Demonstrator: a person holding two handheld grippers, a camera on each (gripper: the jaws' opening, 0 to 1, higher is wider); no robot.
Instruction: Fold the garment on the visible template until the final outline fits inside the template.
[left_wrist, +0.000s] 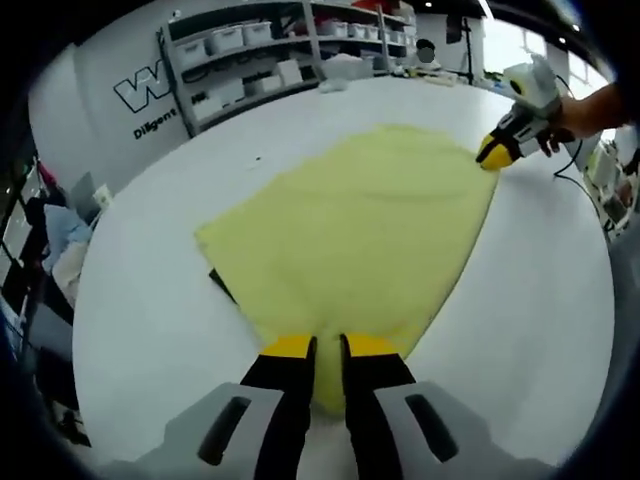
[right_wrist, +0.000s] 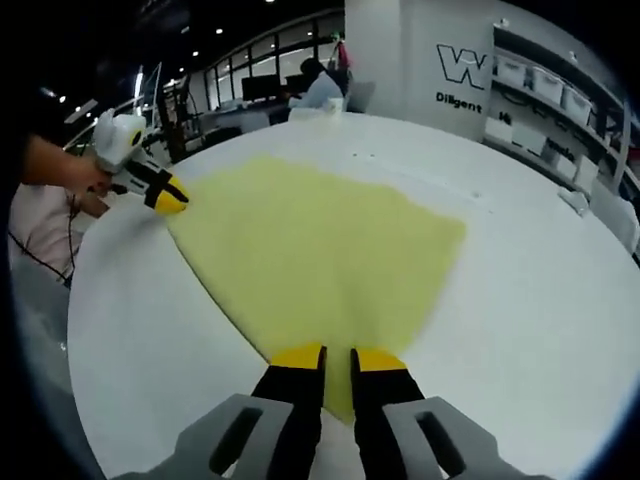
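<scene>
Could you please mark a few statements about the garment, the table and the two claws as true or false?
1. The yellow garment lies spread on a white table. True.
2. The left claw hangs open, clear of the garment. False: its jaws are closed on the garment's near corner.
3. The right claw grips an edge of the garment. True.
4. The garment is already folded into a small square. False: it lies spread out in a broad, flat sheet.
5. Storage shelves with bins stand beyond the table in the left gripper view. True.
6. A dark corner peeks out from under the garment's edge. True; what it belongs to cannot be told.
</scene>
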